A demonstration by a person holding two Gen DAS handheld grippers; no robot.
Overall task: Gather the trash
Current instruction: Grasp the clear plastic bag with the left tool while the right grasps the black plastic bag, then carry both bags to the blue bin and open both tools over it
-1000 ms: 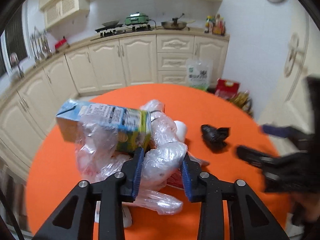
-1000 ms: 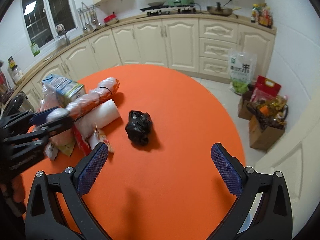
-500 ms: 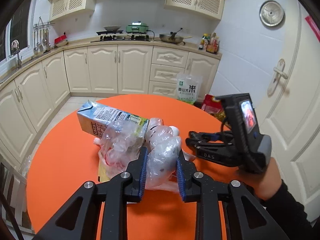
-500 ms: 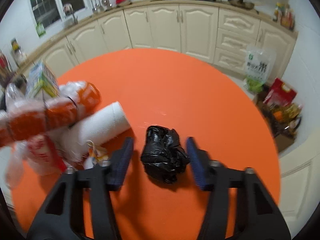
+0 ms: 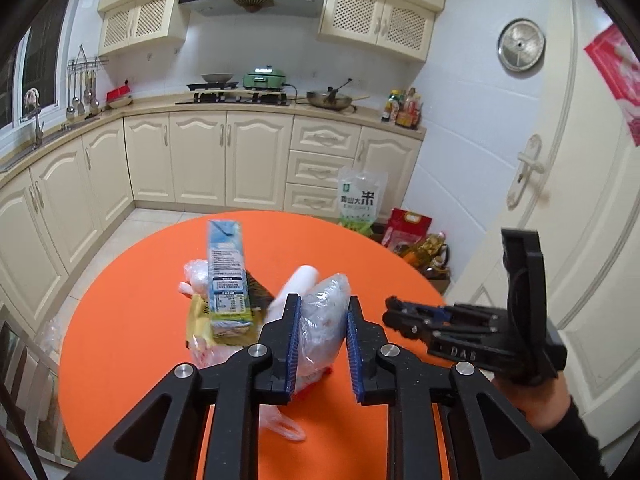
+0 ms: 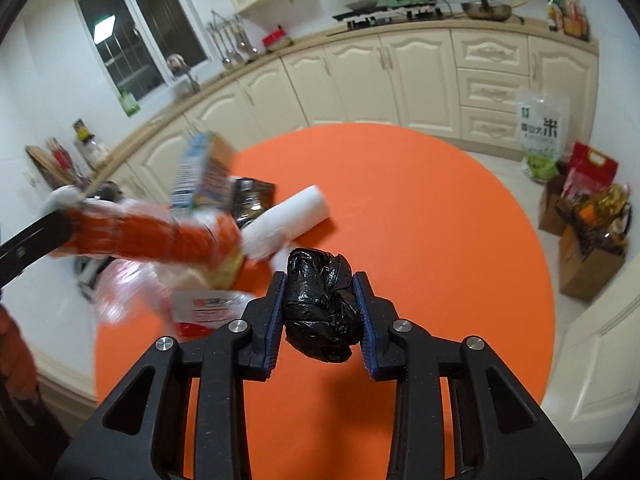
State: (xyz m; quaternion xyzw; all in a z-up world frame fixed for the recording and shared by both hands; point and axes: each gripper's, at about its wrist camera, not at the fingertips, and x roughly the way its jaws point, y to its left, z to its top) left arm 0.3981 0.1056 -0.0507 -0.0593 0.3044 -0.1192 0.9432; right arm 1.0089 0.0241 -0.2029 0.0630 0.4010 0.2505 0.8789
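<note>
My left gripper (image 5: pixel 324 300) has its blue pads pressed on a clear plastic bag (image 5: pixel 324 324) and its jaws are still closing. The bag hangs above the orange round table (image 5: pixel 140 320). A blue milk carton (image 5: pixel 228 276) stands tilted upright in the bundle, beside a white roll (image 5: pixel 302 280). My right gripper (image 6: pixel 320 280) is closing on a crumpled black bag (image 6: pixel 320 312), with both pads against it. In the right wrist view the bundle (image 6: pixel 152 236) is blurred at the left, with the carton (image 6: pixel 204 172) above it and the roll (image 6: pixel 288 220) on the table (image 6: pixel 440 240).
Cream cabinets (image 5: pixel 200 160) run along the back wall. A rice bag (image 5: pixel 360 200) and a red bag (image 5: pixel 412 228) stand on the floor past the table's far edge. A white door (image 5: pixel 568 208) is at the right. A person's hand (image 5: pixel 532 404) holds the right gripper (image 5: pixel 394 308).
My left gripper tightened on the plastic bag and raised it, and the carton swung from lying to upright. My right gripper went from wide open to closed on the black bag.
</note>
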